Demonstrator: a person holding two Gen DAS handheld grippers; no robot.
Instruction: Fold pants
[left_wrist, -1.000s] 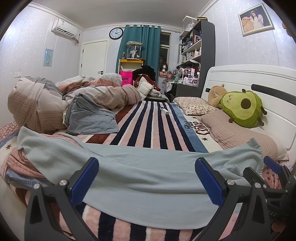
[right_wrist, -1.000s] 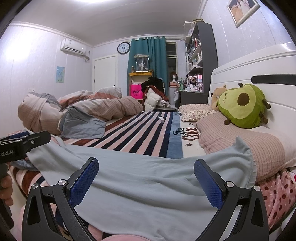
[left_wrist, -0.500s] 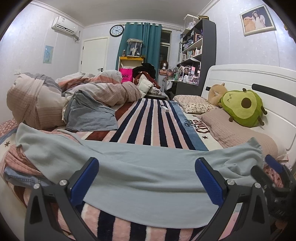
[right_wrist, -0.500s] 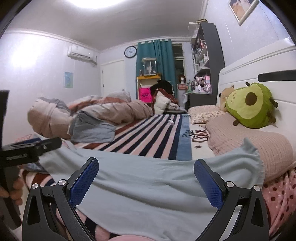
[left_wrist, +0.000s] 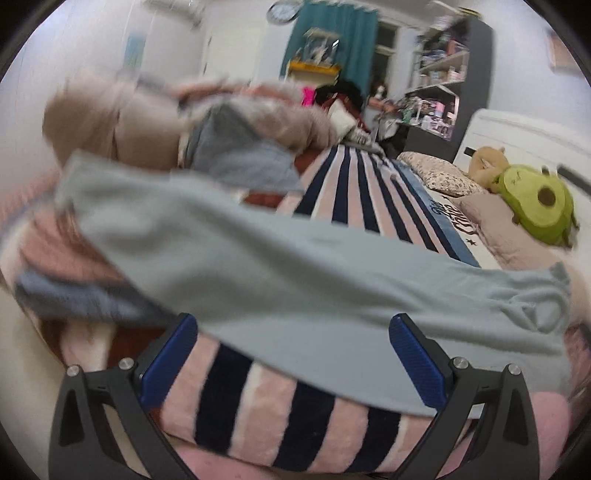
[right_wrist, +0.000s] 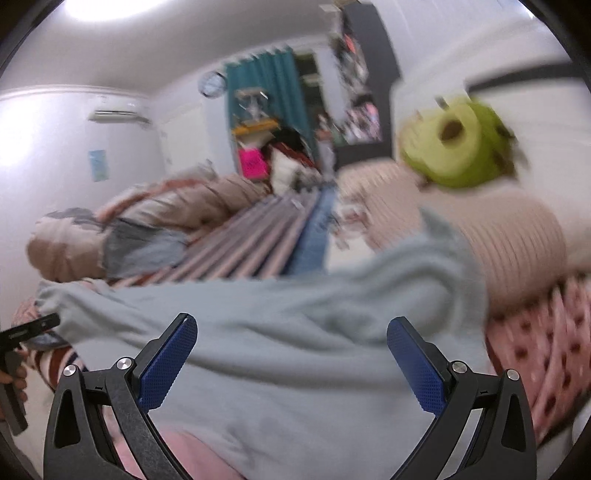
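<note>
Pale blue-grey pants (left_wrist: 295, 280) lie stretched across the near end of a striped bed, from far left to the right edge, where the fabric bunches. My left gripper (left_wrist: 293, 360) hovers open just in front of their near hem, blue pads wide apart, nothing held. In the right wrist view the same pants (right_wrist: 280, 332) spread under and beyond my right gripper (right_wrist: 291, 363), which is open too and empty. The left gripper (right_wrist: 22, 332) shows at that view's left edge, held by a hand. Both views are blurred by motion.
A pink, white and navy striped blanket (left_wrist: 354, 192) covers the bed. A rumpled duvet (left_wrist: 129, 122) piles at the back left. A green avocado plush (left_wrist: 535, 203) and pillows (right_wrist: 498, 236) lie by the white headboard on the right. Shelves and a teal curtain stand beyond.
Both grippers have tilted and shifted, blurring the views; the left one now sits nearer the pants' near hem. The pants lie as before, and both grippers stay open.
</note>
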